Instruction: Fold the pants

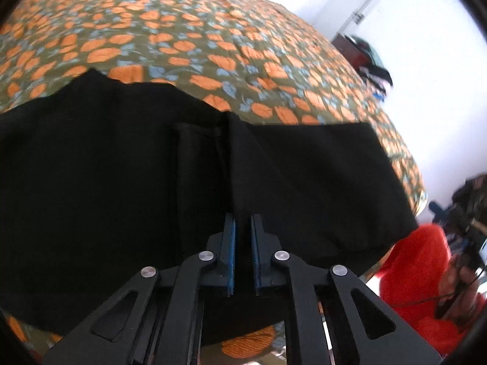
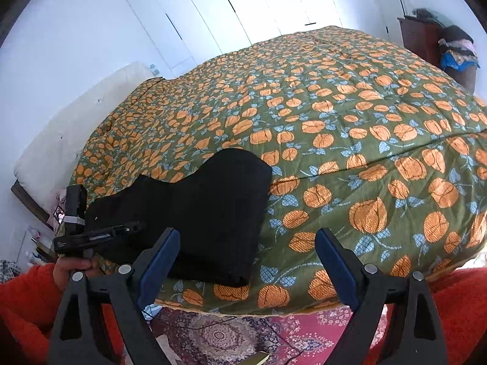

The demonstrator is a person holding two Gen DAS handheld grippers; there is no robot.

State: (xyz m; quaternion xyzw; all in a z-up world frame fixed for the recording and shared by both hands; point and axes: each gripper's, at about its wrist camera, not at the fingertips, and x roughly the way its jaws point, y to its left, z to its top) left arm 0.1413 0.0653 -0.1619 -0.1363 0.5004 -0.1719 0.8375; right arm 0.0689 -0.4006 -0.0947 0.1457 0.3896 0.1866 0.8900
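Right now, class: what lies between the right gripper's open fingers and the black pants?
Only bare floral bedspread separates the right gripper from the pants, shown in the right wrist view.

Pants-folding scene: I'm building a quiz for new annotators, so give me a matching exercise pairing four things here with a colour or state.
Things:
1. pants
2. bedspread
3. left gripper
4. right gripper

Colour or state:
A. jaws wide apart, holding nothing
B. green with orange and blue print
C. plain black, lying on the bed
D. jaws closed on a fold of fabric

Pairs: 1-C, 2-B, 3-D, 4-A
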